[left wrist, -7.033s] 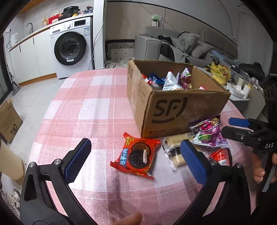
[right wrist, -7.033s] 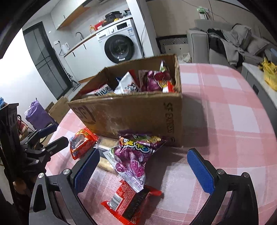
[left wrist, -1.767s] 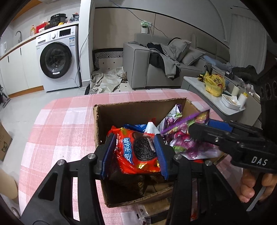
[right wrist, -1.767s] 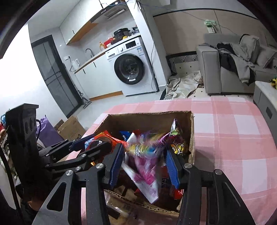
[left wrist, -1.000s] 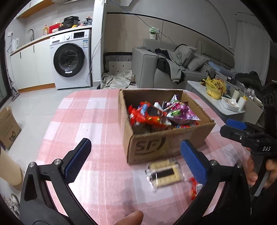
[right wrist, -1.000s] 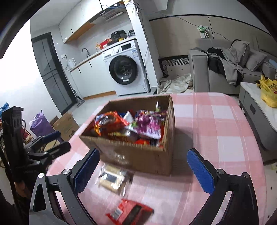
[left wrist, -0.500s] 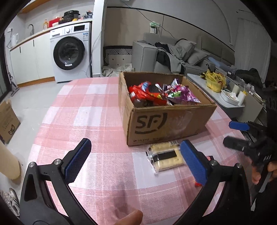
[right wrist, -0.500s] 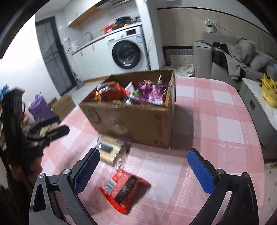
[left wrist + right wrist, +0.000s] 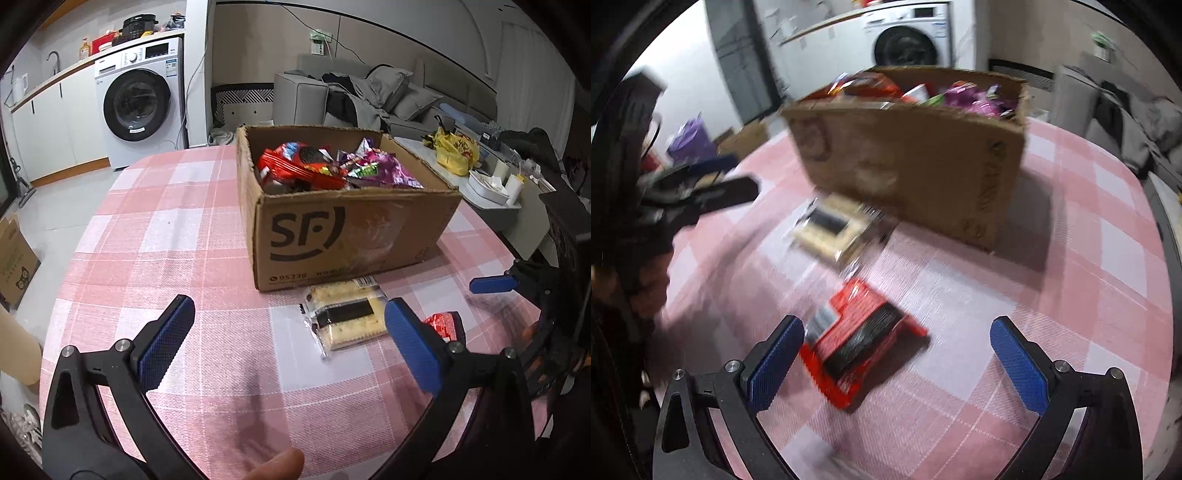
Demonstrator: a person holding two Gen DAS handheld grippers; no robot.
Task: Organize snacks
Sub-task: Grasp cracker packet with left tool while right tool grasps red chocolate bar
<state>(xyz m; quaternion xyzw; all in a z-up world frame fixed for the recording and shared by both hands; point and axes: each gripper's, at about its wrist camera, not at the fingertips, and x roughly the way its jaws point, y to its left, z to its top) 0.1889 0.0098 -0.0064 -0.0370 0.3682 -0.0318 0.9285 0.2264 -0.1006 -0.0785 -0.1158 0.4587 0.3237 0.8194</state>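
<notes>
A cardboard box marked SF stands on the pink checked table and holds several snack packs, red and purple ones on top. In front of it lies a clear-wrapped cracker pack. A red snack packet lies nearer the table's front. My left gripper hovers open, low over the cloth, with the cracker pack just inside its right finger. My right gripper is open too, with the red packet between its fingers near the left one. Neither holds anything.
The table is round, with its edge close on the left and front. A washing machine, a grey sofa and a low side table stand beyond it. A cardboard carton sits on the floor at left.
Both grippers have let their snacks go in the box, opened and pulled back low to the table. The right one has dropped towards the red packet; its view is blurred.
</notes>
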